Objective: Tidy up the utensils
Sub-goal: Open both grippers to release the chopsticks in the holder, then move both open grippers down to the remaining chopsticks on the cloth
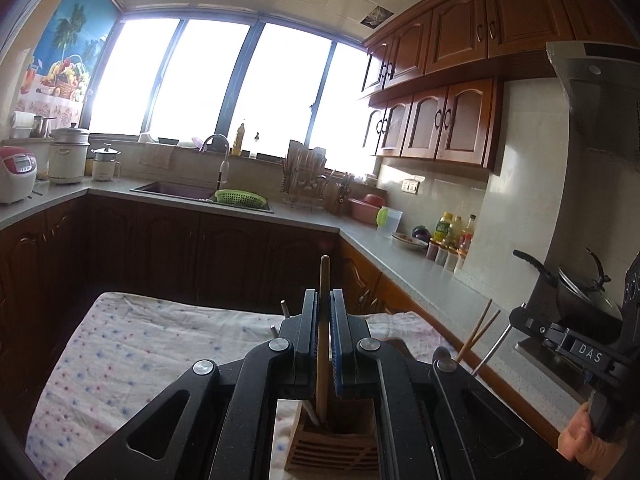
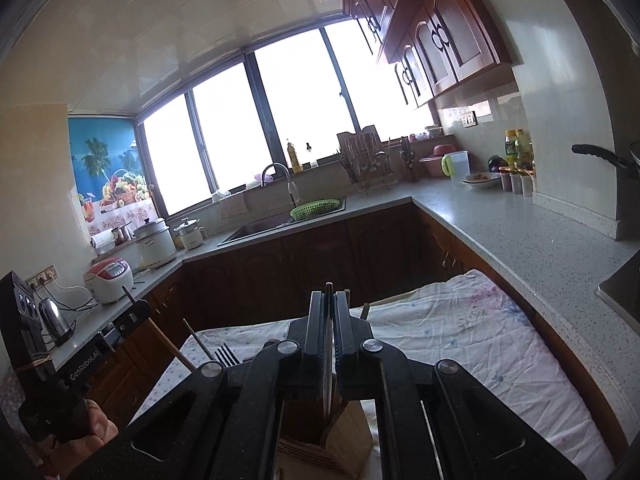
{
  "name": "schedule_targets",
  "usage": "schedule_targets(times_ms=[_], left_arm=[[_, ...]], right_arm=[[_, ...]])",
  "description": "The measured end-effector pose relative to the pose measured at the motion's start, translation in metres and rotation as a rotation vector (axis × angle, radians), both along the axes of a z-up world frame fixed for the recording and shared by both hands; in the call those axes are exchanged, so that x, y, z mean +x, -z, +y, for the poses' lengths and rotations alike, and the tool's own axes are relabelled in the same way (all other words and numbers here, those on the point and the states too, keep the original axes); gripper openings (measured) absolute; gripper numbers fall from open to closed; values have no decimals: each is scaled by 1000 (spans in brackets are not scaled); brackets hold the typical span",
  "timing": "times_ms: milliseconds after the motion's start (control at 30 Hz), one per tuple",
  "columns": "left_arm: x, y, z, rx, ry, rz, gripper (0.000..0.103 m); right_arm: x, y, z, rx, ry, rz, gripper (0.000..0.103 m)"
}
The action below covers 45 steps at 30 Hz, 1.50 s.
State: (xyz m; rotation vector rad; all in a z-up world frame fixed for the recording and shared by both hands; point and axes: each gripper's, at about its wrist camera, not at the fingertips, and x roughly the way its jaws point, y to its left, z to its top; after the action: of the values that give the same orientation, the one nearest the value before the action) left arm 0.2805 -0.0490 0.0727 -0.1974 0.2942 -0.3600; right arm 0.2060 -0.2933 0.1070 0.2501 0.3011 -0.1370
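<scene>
My left gripper (image 1: 324,300) is shut on a wooden-handled utensil (image 1: 322,340) that stands upright, its lower end inside a wooden utensil holder (image 1: 334,450) on the cloth-covered table (image 1: 140,344). My right gripper (image 2: 329,304) is shut on a thin dark metal utensil (image 2: 329,356), whose lower end reaches into the same wooden holder (image 2: 340,440). A fork (image 2: 227,354) and a chopstick (image 2: 198,342) stick up at the left in the right wrist view. Two chopsticks (image 1: 478,332) show beside the right gripper in the left wrist view.
A floral cloth (image 2: 460,344) covers the table. A grey L-shaped counter (image 2: 520,232) holds a sink (image 1: 180,192), a green basket (image 1: 240,198), a dish rack (image 1: 304,180), bottles (image 1: 452,236), rice cookers (image 1: 16,174) and a kettle (image 2: 56,320). A pot (image 1: 580,292) sits at the right.
</scene>
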Motion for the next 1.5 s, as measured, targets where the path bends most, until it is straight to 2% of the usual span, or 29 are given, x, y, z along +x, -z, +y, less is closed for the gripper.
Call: schedule_targets(times_ms=[200, 500, 733, 767, 833, 867, 933, 1000, 1033, 1100, 1167, 1200, 1300, 1500], left_arm=[[8, 2, 5, 16, 10, 53, 4], [10, -13, 20, 17, 11, 82, 4], [8, -8, 21, 18, 21, 104, 5], [8, -10, 22, 14, 24, 112, 6], [6, -14, 24, 5, 27, 113, 11], [3, -16, 25, 3, 21, 109, 18], [-5, -21, 31, -14, 15, 96, 28], [-16, -26, 36, -27, 12, 82, 39], [-22, -27, 39, -29, 5, 78, 44], [-36, -26, 45, -41, -6, 66, 62], [-51, -23, 52, -47, -20, 65, 70], [-58, -20, 55, -48, -28, 69, 75], [-81, -9, 63, -56, -37, 96, 78], [-116, 13, 69, -51, -41, 197, 78]], right_arm=[[6, 22, -2, 20, 1, 59, 5], [6, 21, -4, 28, 10, 77, 5], [8, 24, -7, 40, 17, 91, 6], [9, 24, -6, 39, 19, 93, 10], [8, 24, -6, 45, 16, 90, 10], [6, 22, -7, 51, 10, 83, 11], [2, 18, -6, 52, 8, 71, 20], [-6, 13, -7, 60, 6, 47, 49], [-11, 11, -6, 67, 4, 31, 53], [-22, 7, -5, 69, 6, 7, 64], [-34, 5, -4, 79, 3, -12, 75], [-40, 6, -4, 82, 1, -23, 79], [-59, 11, 2, 78, 3, -31, 85], [-94, 44, 10, 94, -3, 42, 85]])
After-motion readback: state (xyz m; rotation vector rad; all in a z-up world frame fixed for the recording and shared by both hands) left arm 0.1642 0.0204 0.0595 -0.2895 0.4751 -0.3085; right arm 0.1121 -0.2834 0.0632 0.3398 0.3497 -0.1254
